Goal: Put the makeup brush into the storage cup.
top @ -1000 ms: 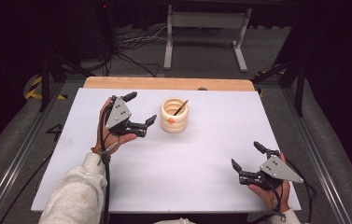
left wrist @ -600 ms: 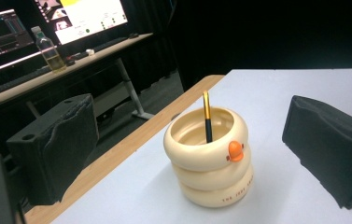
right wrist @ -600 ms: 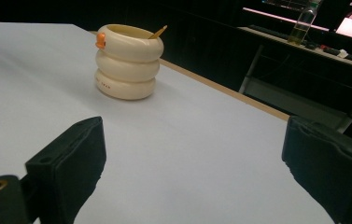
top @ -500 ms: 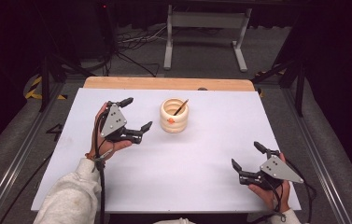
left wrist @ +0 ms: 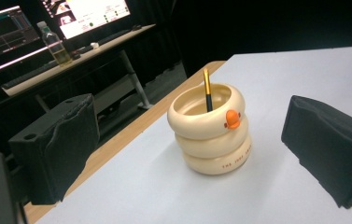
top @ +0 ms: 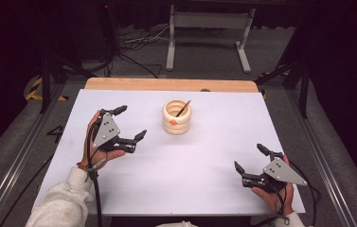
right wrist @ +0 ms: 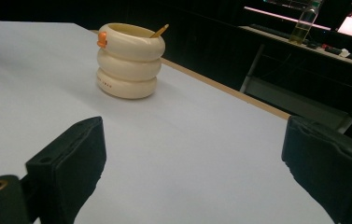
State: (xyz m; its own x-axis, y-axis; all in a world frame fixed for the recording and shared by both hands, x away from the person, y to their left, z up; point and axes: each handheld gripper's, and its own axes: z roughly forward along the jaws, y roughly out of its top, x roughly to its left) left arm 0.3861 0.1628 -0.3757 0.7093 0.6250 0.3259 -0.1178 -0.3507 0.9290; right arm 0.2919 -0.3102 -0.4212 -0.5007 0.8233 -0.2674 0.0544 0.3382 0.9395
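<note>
**Both grippers open, the cream holder between them**

The ringed cream holder [top: 176, 117] stands upright on the white table [top: 200, 189], near the middle of its far edge, with a dark, gold-tipped stick [top: 183, 108] leaning inside it toward the far right. A small orange beak-like knob [left wrist: 232, 118] sits on the top ring, facing the person's side.

The left gripper [top: 129, 124] hovers near the left edge, its jaws spread wide and holding nothing. The holder lies just to its right and a little farther off; in the left gripper view it sits squarely between the two pads, so the jaws are lined up on it. The right gripper [top: 247, 158] is low by the near right corner, jaws equally wide and empty, and well apart from the holder, which lies far and to its left. The left hand is clearly the nearer one, and I would judge any reach to come from there.

The stick's lower end is hidden inside the holder, so what it is I cannot say. The small lettering on the bottom ring is too fine to read.
</note>
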